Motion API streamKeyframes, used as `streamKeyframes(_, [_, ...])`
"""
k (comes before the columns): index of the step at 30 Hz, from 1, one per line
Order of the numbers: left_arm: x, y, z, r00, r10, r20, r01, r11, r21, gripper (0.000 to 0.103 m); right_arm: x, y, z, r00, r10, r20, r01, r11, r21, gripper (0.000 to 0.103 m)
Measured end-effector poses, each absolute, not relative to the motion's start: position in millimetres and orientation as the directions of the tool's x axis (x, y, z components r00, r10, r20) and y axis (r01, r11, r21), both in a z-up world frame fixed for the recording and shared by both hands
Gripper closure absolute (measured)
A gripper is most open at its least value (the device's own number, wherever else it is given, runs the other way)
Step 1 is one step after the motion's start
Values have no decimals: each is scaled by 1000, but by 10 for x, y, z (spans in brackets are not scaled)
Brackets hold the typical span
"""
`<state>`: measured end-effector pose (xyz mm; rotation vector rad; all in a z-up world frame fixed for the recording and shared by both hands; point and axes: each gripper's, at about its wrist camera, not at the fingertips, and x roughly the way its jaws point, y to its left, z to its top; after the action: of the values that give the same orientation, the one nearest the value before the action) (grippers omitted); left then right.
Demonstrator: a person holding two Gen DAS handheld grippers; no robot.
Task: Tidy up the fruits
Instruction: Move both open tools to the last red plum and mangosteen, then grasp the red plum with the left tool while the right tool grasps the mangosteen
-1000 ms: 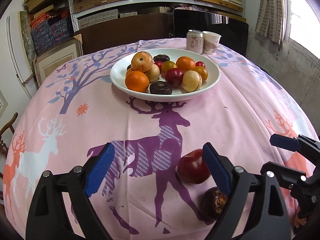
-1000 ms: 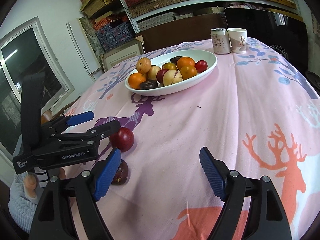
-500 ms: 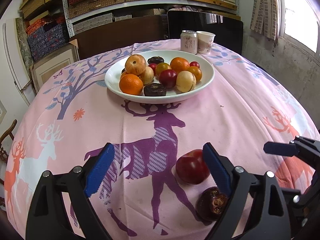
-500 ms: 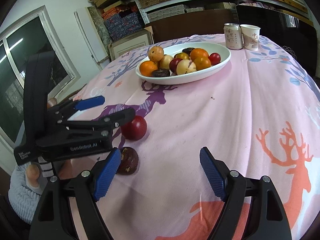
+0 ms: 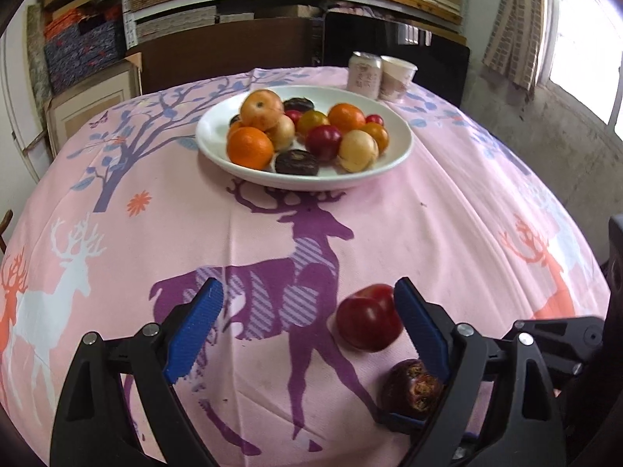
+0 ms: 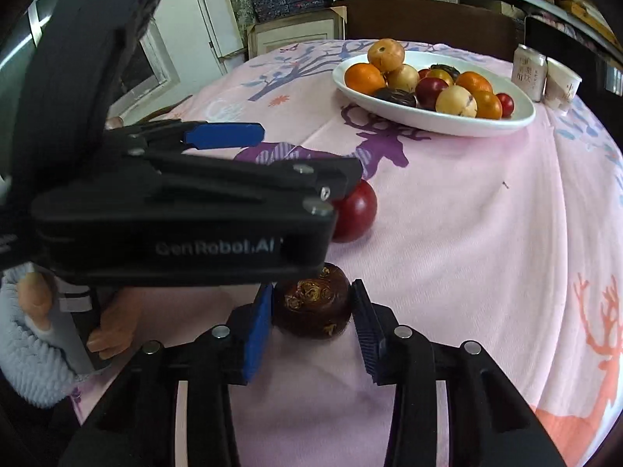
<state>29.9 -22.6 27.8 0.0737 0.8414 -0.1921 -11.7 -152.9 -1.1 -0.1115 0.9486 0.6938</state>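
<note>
A white plate (image 5: 218,124) (image 6: 521,116) holds several fruits at the far middle of the table. A red apple (image 5: 368,323) (image 6: 356,210) and a dark brown fruit (image 5: 412,387) (image 6: 313,305) lie on the pink cloth near the front. My left gripper (image 5: 307,327) is open, its right finger just beside the apple. My right gripper (image 6: 309,325) has closed in around the dark brown fruit, its blue pads (image 6: 257,334) touching both sides. The left gripper's body (image 6: 175,210) hides part of the apple in the right wrist view.
A drink can (image 5: 364,74) (image 6: 527,72) and a paper cup (image 5: 397,78) (image 6: 562,87) stand behind the plate. Shelves with boxes and a dark chair back lie beyond the table. The table edge curves down on the right.
My right gripper moved left and forward to the dark brown fruit and closed its fingers onto it. My left gripper stayed open beside the apple, shifting slightly.
</note>
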Motion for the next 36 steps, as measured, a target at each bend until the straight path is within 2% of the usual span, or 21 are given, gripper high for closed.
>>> streamKeyframes(21, [203, -588, 165, 660, -123, -741, 287, 953, 98, 15, -117, -2338, 11, 483, 492, -724, -419, 856, 302, 62])
streamKeyframes(24, [199, -585, 146, 659, -111, -744, 284, 953, 108, 10, -129, -2407, 19, 499, 486, -717, -399, 864, 308, 62])
streamKeyframes(36, [96, -557, 143, 642, -133, -755, 285, 956, 74, 10, -103, -2622, -33, 483, 553, -679, -367, 832, 416, 62])
